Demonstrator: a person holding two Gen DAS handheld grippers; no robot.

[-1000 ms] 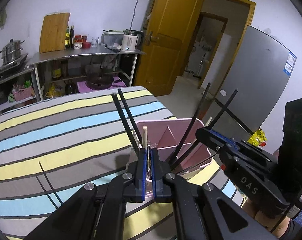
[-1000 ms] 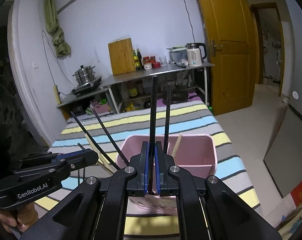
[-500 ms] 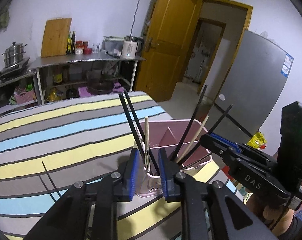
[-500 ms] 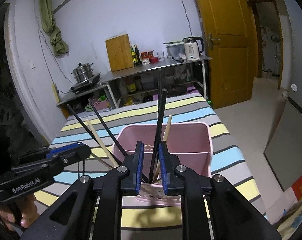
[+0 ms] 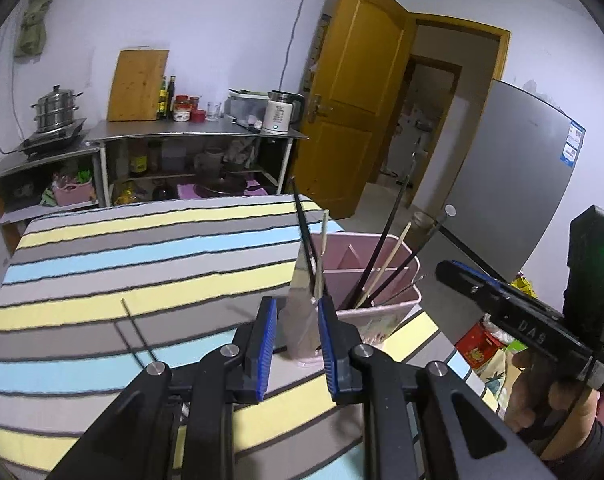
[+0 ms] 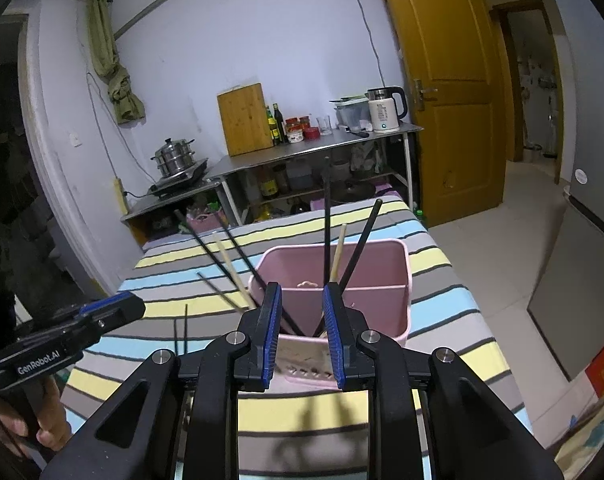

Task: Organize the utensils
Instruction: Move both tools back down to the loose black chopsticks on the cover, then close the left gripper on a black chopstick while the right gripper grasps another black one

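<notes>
Left gripper [image 5: 296, 336] and right gripper [image 6: 302, 330] are held wide apart, gripping nothing. Chopsticks [image 6: 327, 236] are stood in the pink holder [image 6: 382, 268].

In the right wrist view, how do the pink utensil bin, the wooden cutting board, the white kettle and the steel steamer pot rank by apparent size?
1. pink utensil bin, which is nearest the camera
2. wooden cutting board
3. white kettle and steel steamer pot: they look alike, so unranked
</notes>
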